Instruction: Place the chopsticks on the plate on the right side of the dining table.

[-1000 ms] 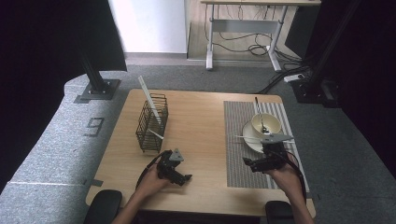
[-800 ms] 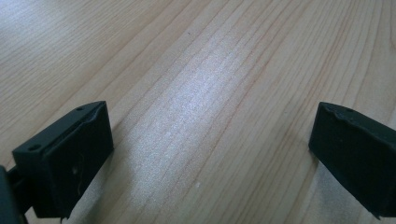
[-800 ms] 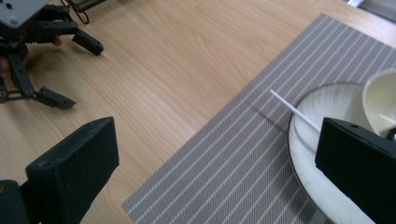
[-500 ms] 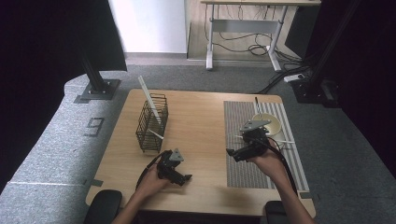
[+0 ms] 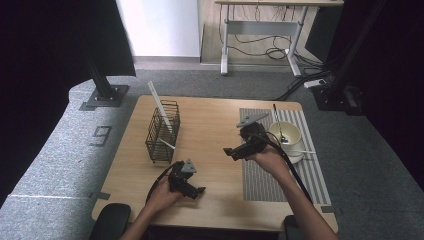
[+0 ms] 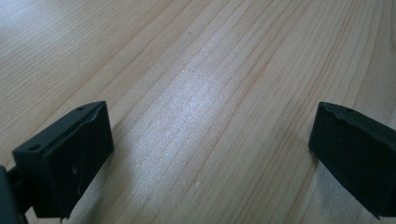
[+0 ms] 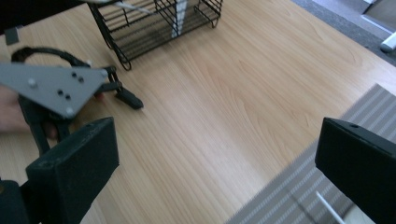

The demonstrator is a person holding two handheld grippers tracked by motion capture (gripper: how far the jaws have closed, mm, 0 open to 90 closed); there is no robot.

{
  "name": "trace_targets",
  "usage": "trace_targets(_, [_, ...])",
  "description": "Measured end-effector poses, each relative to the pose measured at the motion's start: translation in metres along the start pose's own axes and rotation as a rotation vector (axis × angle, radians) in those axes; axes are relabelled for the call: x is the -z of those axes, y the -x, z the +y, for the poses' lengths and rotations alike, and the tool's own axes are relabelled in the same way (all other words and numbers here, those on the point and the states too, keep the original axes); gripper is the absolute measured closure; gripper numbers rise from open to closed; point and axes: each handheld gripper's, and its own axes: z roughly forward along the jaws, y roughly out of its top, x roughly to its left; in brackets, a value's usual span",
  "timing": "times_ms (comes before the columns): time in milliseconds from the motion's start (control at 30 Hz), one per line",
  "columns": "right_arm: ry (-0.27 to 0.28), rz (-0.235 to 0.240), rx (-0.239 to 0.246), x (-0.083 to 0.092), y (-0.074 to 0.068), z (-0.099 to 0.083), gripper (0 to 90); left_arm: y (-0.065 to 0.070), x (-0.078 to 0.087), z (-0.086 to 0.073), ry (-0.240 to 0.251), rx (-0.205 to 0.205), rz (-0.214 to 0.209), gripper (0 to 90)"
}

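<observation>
My left gripper (image 5: 198, 191) rests low near the table's front edge, held by a hand. Its jaws stand open (image 6: 212, 127) with bare wood between them. My right gripper (image 5: 233, 152) hovers above the left edge of the striped mat (image 5: 280, 172), pointing left toward the table's middle. It is open (image 7: 217, 140) and holds nothing. In the right gripper view the left gripper (image 7: 60, 88) shows ahead at the left, and the black wire basket (image 7: 154, 21) stands beyond it. A cream bowl (image 5: 286, 134) with utensils in it sits on the mat behind the right hand.
The wire basket (image 5: 162, 132) stands at the table's left with white sticks in it, one leaning out above the rim. Bare wood (image 5: 215, 125) lies between basket and mat. A thin white stick (image 7: 330, 210) lies on the mat (image 7: 299, 186).
My right gripper has moved left, from over the bowl to the mat's left edge, and now points at the table's middle. The left gripper has stayed put.
</observation>
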Motion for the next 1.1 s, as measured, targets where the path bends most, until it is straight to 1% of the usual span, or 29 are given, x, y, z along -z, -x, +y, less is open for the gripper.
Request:
trace_targets(167, [-0.001, 0.020, 0.015, -0.011, -0.007, 0.017, 0.0, 0.000, 0.000, 0.000, 0.000, 0.002, 0.000, 0.0])
trace_targets(267, [-0.008, 0.028, 0.045, -0.020, -0.015, 0.029, 0.0, 0.000, 0.000, 0.000, 0.000, 0.002, 0.003, 0.0])
trace_targets(433, [-0.012, 0.049, 0.080, -0.034, -0.025, 0.044, 0.0, 0.000, 0.000, 0.000, 0.000, 0.005, 0.003, 0.0])
trace_targets(467, [-0.015, 0.065, 0.076, -0.038, -0.028, 0.048, 0.0, 0.000, 0.000, 0.000, 0.000, 0.004, 0.003, 0.0])
trace_targets(533, [-0.020, 0.074, 0.083, -0.044, -0.032, 0.053, 0.0, 0.000, 0.000, 0.000, 0.000, 0.003, 0.001, 0.0])
trace_targets(567, [-0.016, 0.086, 0.080, -0.049, -0.034, 0.056, 0.0, 0.000, 0.000, 0.000, 0.000, 0.002, 0.002, 0.0])
trace_targets(633, [-0.020, 0.098, 0.080, -0.055, -0.037, 0.059, 0.0, 0.000, 0.000, 0.000, 0.000, 0.002, 0.002, 0.0])
trace_targets(700, [-0.026, 0.100, 0.093, -0.063, -0.042, 0.062, 0.0, 0.000, 0.000, 0.000, 0.001, 0.001, 0.001, 0.0])
trace_targets(767, [-0.031, 0.120, 0.098, -0.072, -0.046, 0.065, 0.0, 0.000, 0.000, 0.000, 0.000, 0.002, 0.002, 0.0])
trace_targets(867, [-0.037, 0.118, 0.116, -0.082, -0.051, 0.069, 0.0, 0.000, 0.000, 0.000, 0.000, 0.000, 0.003, 0.0])
trace_targets(967, [-0.022, 0.143, 0.123, -0.091, -0.056, 0.071, 0.0, 0.000, 0.000, 0.000, 0.001, 0.000, 0.002, 0.0])
trace_targets(1100, [-0.024, 0.160, 0.131, -0.104, -0.067, 0.074, 0.0, 0.000, 0.000, 0.000, 0.003, 0.001, 0.000, 0.0])
